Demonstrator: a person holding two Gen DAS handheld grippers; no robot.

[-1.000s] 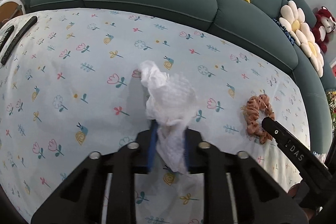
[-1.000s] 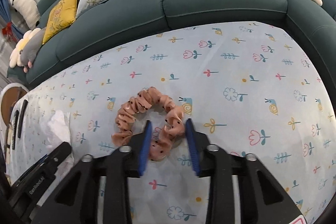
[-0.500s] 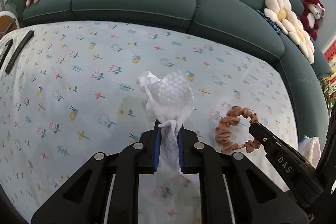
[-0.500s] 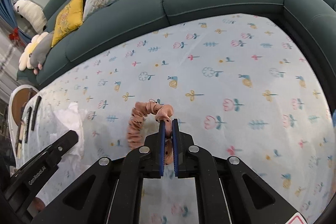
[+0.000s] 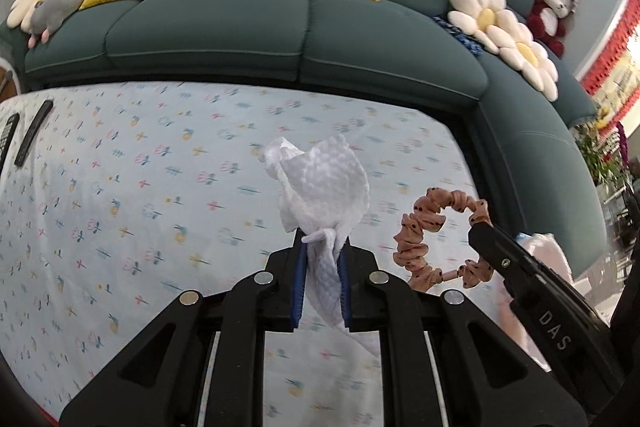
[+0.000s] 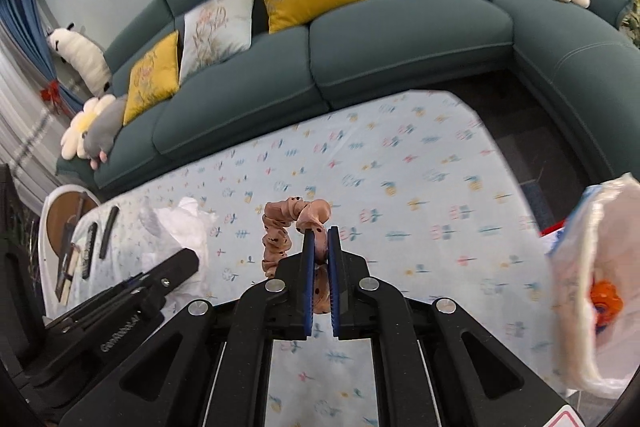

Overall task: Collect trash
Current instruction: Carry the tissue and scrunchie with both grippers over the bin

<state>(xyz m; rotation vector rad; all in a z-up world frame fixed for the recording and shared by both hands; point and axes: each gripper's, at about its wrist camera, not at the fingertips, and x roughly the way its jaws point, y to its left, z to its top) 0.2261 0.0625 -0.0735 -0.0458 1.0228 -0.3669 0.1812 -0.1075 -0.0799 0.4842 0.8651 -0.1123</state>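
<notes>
**Both pieces up, bag next**

My left tool (image 5: 322,269) pinches the tissue (image 5: 320,187), my right tool (image 6: 320,259) pinches the scrunchie (image 6: 290,227), both clear above the bench (image 6: 420,167). I'd swing them right over the bag (image 6: 592,279) mouth before letting go, one at a time.

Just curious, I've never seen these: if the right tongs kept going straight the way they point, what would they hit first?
Probably the flowered tablecloth beyond the hair scrunchie that the right tongs hold; nothing else seems to lie between, though depth is hard to judge.
</notes>
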